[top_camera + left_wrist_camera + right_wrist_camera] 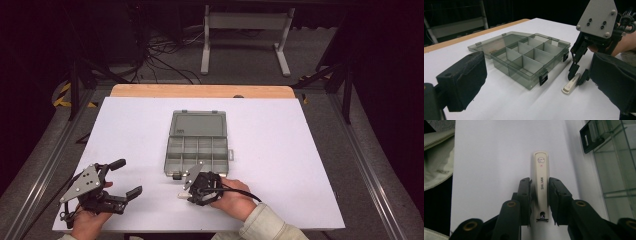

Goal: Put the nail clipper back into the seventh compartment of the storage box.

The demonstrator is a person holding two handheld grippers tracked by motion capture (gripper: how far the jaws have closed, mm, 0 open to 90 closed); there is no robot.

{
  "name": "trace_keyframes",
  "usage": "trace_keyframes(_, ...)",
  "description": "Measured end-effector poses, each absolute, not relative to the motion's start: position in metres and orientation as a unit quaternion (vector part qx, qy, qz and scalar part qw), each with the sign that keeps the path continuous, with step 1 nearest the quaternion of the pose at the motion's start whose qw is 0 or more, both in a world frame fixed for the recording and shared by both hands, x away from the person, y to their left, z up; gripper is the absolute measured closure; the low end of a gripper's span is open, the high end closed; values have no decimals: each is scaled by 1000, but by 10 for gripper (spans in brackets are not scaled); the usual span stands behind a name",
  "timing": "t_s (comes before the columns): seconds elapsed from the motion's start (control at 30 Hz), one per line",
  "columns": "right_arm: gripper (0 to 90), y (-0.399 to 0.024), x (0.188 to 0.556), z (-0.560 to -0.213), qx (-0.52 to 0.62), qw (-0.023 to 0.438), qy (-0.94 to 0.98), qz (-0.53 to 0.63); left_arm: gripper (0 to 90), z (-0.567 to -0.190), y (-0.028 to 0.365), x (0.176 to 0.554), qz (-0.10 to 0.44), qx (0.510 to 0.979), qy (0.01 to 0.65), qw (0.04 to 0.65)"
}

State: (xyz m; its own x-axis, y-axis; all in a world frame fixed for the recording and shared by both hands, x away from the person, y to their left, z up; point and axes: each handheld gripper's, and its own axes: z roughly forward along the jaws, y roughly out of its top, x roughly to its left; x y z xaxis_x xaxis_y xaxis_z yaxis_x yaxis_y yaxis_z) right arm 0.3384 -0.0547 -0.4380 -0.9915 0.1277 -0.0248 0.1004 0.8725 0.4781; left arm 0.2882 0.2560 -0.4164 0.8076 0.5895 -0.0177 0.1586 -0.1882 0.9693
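Note:
A cream nail clipper (541,165) lies flat on the white table, just in front of the box's near left corner. My right gripper (540,197) holds it by its rear half, one black jaw pressed to each long side; from above, the right gripper (189,190) points left over the clipper (183,196). A grey see-through compartment box (197,147) lies open in the middle of the table, lid (198,123) folded back, its cells empty. My left gripper (126,178) rests at the near left, open, with nothing between its wide-apart pads (464,80).
The white sheet (280,150) covers the table, with a strip of bare wood (200,90) along the far edge. The box's black latches (543,79) face the near side. A white frame stand (245,35) and cables lie on the floor beyond.

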Motion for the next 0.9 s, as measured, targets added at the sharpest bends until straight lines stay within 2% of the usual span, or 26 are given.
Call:
trace_keyframes(0.03, 767, -54, 338, -438, 58, 30, 967, 246, 26, -416, 256, 288, 181, 750, 250, 585)
trace_keyframes(0.47, 777, -53, 335, -436, 51, 33, 969, 238, 26, -416, 257, 288, 181, 748, 251, 587)
trace_keyframes(0.9, 778, -62, 333, -407, 52, 46, 956, 284, 26, -416, 257, 288, 184, 747, 251, 588)
